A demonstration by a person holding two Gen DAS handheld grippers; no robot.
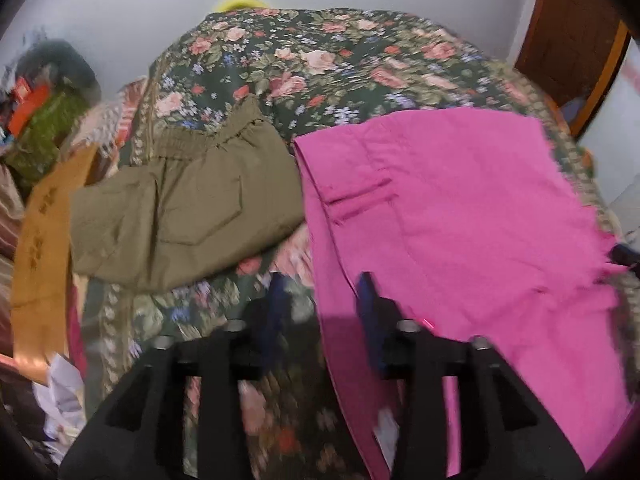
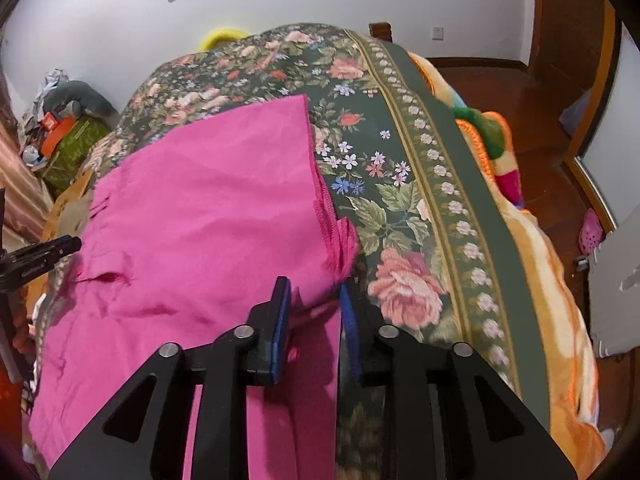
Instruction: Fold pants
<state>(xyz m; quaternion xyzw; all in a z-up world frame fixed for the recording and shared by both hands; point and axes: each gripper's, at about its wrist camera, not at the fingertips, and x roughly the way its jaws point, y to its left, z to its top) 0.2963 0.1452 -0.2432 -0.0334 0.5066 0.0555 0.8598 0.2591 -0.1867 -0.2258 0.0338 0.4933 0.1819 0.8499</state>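
Pink pants (image 1: 460,216) lie spread flat on a floral bedspread (image 1: 312,56). My left gripper (image 1: 320,288) is open above the pants' left edge, one finger over the pink cloth, holding nothing. In the right wrist view the pink pants (image 2: 200,208) fill the left half. My right gripper (image 2: 314,292) is open at their frayed right hem, with pink cloth lying between the fingers. The left gripper's tip (image 2: 48,250) shows at the far left edge of the pants.
Folded olive-green pants (image 1: 180,204) lie on the bed left of the pink ones. A cardboard piece (image 1: 44,240) and clutter sit off the bed's left side. An orange blanket (image 2: 532,248) hangs on the right side, above a wooden floor (image 2: 552,152).
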